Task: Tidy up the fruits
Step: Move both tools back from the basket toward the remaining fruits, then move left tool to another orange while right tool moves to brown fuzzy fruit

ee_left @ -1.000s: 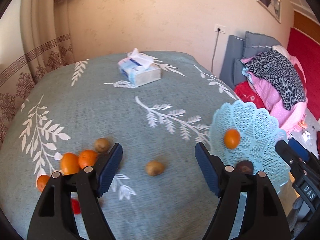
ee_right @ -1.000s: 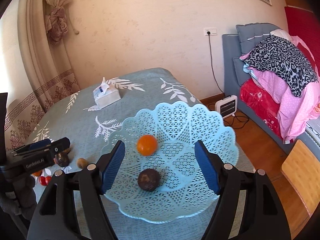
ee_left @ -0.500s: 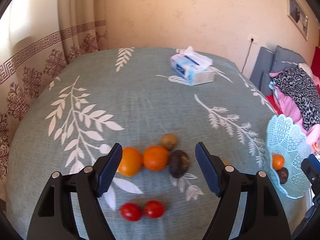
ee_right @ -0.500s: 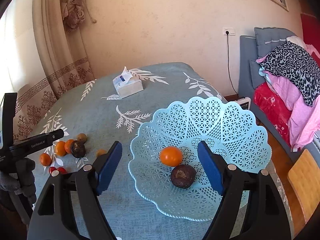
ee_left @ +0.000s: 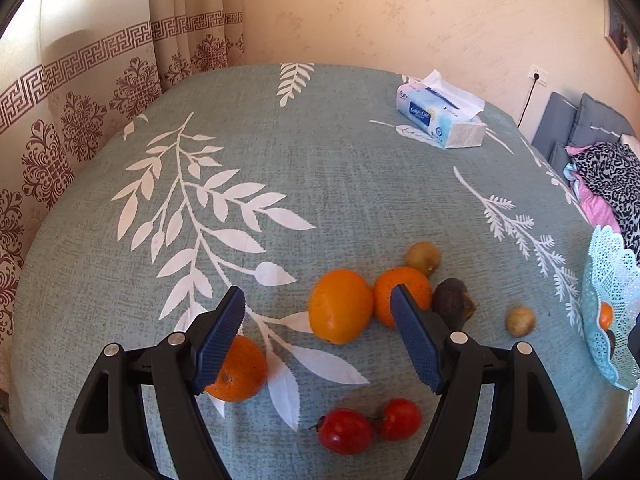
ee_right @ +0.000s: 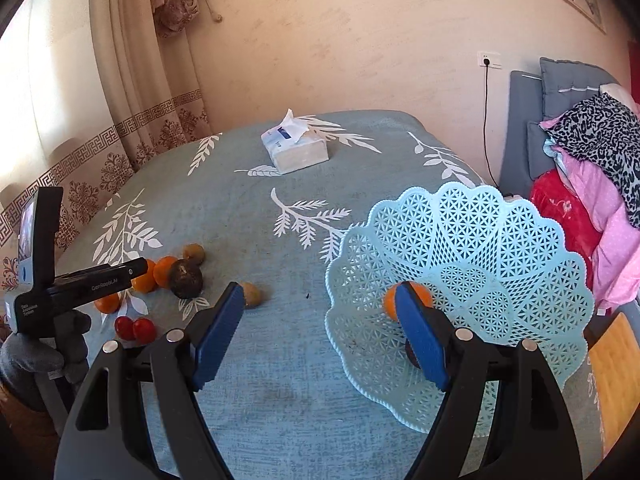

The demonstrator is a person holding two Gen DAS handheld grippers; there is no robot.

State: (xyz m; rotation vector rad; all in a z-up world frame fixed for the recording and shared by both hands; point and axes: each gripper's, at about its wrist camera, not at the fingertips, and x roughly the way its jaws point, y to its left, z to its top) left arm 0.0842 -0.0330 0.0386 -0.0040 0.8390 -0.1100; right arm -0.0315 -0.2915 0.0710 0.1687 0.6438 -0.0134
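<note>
While both claws stand wide and empty, the left gripper (ee_left: pixel 318 338) hovers over oranges (ee_left: pixel 341 306) and tomatoes (ee_left: pixel 345 431) low on the leaf-patterned teal tablecloth (ee_left: pixel 320 160); the right gripper (ee_right: pixel 320 336) frames the lattice basket (ee_right: pixel 500 248) at lower right. A tissue box (ee_right: pixel 295 152) sits beyond, patterned curtains (ee_left: pixel 80 92) upper left.

Loose on the leaf-print cloth — three round oranges (ee_left: pixel 340 306), two red tomatoes (ee_left: pixel 345 431), a dark wrinkled fruit (ee_left: pixel 452 306), two small brown fruits (ee_left: pixel 519 321). The pale-blue lattice plastic basket (ee_right: pixel 500 240) holds another orange (ee_right: pixel 390 302) — beside a dark fruit.
</note>
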